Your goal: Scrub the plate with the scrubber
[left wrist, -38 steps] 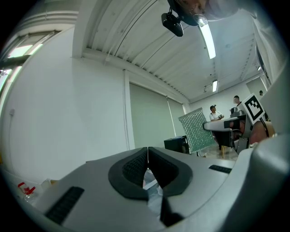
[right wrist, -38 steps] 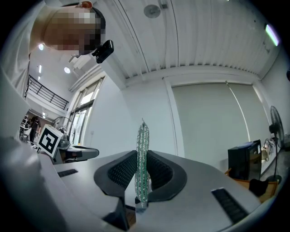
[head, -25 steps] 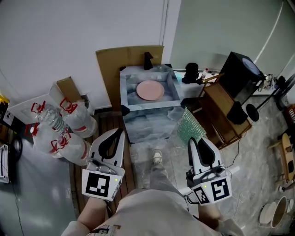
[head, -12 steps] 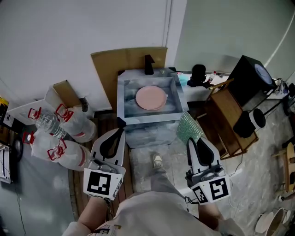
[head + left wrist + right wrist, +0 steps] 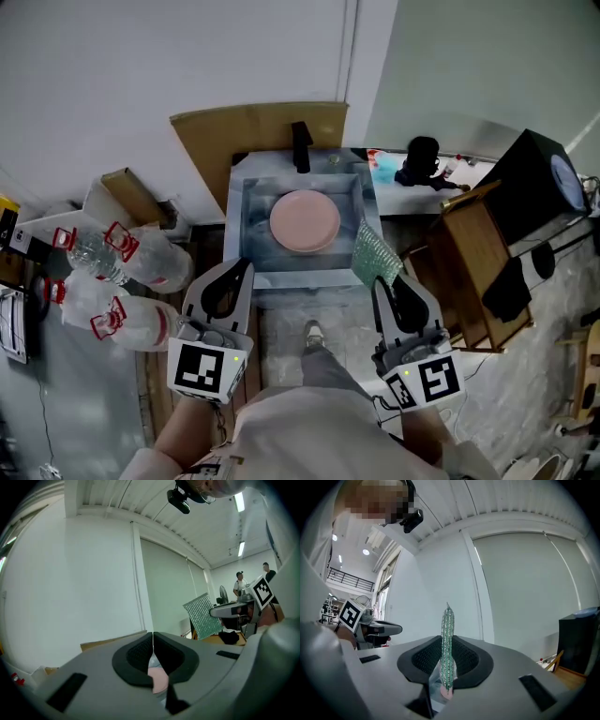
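A pink plate (image 5: pixel 305 221) lies flat in a grey marbled sink (image 5: pixel 246 202) under a black tap (image 5: pixel 301 147). My left gripper (image 5: pixel 242 267) is shut with nothing in it, just short of the sink's front left rim. In the left gripper view the jaws (image 5: pixel 153 641) meet, and a slice of the plate (image 5: pixel 159 679) shows below them. My right gripper (image 5: pixel 382 281) is shut on a green glittery scrubber (image 5: pixel 377 253), which stands upright over the sink's front right corner. The right gripper view shows the scrubber (image 5: pixel 448 644) edge-on, pinched between the pads.
A cardboard sheet (image 5: pixel 253 127) leans behind the sink. Large water bottles (image 5: pixel 112 281) lie at the left. A wooden stand (image 5: pixel 478 253) and a black box (image 5: pixel 539 183) crowd the right. A shoe (image 5: pixel 314 335) is on the floor below the sink.
Both grippers have come forward to the sink, which now sits nearer and more centred. The scrubber went from in front of the sink to its front right corner. Both jaws stayed shut.
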`<action>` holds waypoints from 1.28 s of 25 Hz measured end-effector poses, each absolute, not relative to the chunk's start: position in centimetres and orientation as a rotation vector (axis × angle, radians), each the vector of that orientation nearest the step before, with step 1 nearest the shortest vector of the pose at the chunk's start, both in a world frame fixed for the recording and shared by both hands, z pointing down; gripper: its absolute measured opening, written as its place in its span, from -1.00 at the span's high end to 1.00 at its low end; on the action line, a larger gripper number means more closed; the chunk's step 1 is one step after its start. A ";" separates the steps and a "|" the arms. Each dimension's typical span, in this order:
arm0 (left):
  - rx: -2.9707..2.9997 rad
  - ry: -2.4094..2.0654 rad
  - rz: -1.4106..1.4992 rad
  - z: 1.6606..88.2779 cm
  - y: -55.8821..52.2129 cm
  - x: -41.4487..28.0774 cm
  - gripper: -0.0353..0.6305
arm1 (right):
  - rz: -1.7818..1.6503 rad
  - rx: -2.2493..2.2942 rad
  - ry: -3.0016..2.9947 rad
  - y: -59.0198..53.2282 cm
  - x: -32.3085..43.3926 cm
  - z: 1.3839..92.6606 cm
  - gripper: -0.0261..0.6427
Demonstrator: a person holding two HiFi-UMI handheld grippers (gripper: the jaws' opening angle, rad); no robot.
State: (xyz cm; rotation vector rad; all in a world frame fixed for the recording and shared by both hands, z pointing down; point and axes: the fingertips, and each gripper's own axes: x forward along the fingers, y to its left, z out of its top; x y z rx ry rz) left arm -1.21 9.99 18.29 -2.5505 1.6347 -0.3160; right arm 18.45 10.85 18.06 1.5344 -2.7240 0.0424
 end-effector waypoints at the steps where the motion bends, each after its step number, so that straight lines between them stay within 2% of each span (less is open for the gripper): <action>1: -2.547 1.650 -0.333 18.5 8.9 -0.9 0.83 | 0.051 1.520 -2.724 9.5 18.8 18.2 0.64; 10: -2.497 1.763 -0.398 19.7 2.0 -0.9 0.83 | 0.037 1.353 -2.747 -0.1 19.3 19.5 0.64; 27: -2.685 1.761 -0.548 25.4 -4.1 -2.6 0.83 | 0.182 1.369 -2.558 -5.7 18.0 25.3 0.64; 32: -2.820 1.790 -0.573 29.5 -6.9 -3.6 0.82 | 0.343 1.373 -2.509 -7.7 16.4 28.7 0.64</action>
